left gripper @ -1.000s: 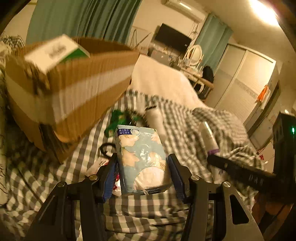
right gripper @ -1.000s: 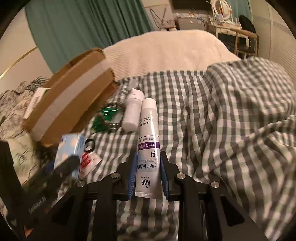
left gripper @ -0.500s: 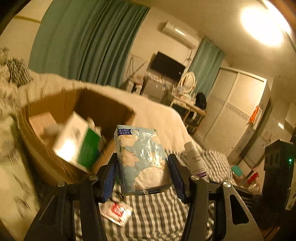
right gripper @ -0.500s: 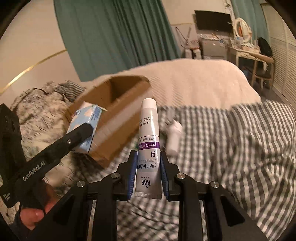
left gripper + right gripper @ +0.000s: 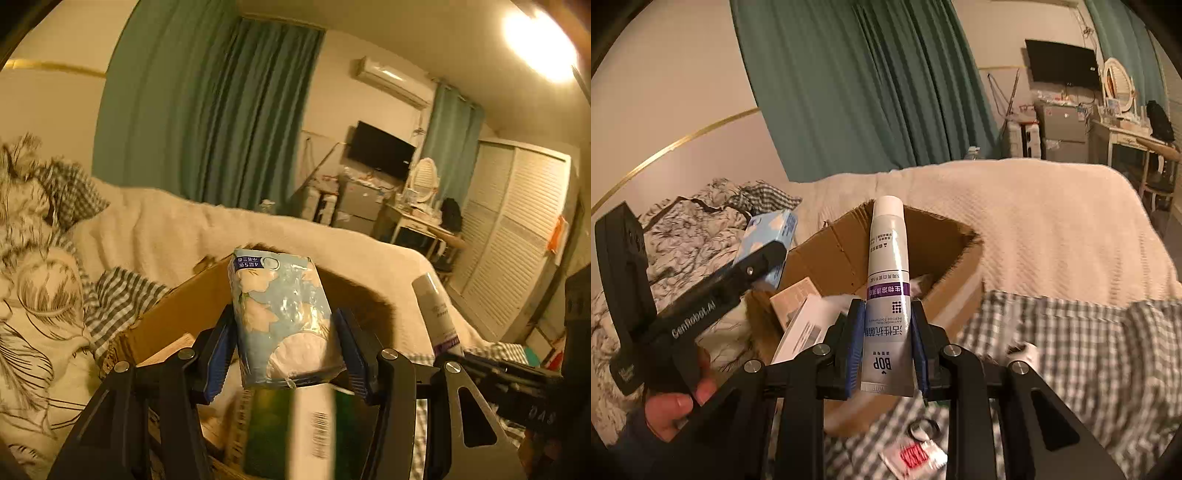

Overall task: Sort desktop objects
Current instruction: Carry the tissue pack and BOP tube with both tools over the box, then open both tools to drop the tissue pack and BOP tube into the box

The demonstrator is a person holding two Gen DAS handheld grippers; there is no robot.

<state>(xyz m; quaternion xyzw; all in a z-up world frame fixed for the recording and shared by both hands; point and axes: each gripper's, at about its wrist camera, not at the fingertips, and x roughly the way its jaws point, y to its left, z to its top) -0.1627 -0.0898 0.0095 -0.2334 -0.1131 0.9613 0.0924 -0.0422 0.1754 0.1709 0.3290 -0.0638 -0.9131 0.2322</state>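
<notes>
Carrying one item in each claw, we have both hands up at the open cardboard box (image 5: 849,258), and the coming drop turns on how each item sits against that opening. Our left claw (image 5: 284,350) is clamped on the blue tissue pack (image 5: 280,317), its blue pads pressing the pack's two sides. In the left wrist view the pack stands upright in the centre of the frame, long axis running away from us along the fingers, with the brown inner wall of the box directly behind it and a blurred green and white carton (image 5: 291,432) below it at the bottom centre. We judge the pack to be over or just inside the near rim, so the left hand is the nearer to a release. Our right claw (image 5: 886,339) is clamped on the lower half of the white toothpaste tube (image 5: 888,280), cap end pointing forward into the upper middle of the frame, over the box mouth. In that view the box lies ahead and slightly left of the tube, and the left claw crosses in from the left edge, so we judge that the two hands must keep apart over one opening. Loose items remain on the checked bed cover (image 5: 1071,350) at the bottom of the frame
</notes>
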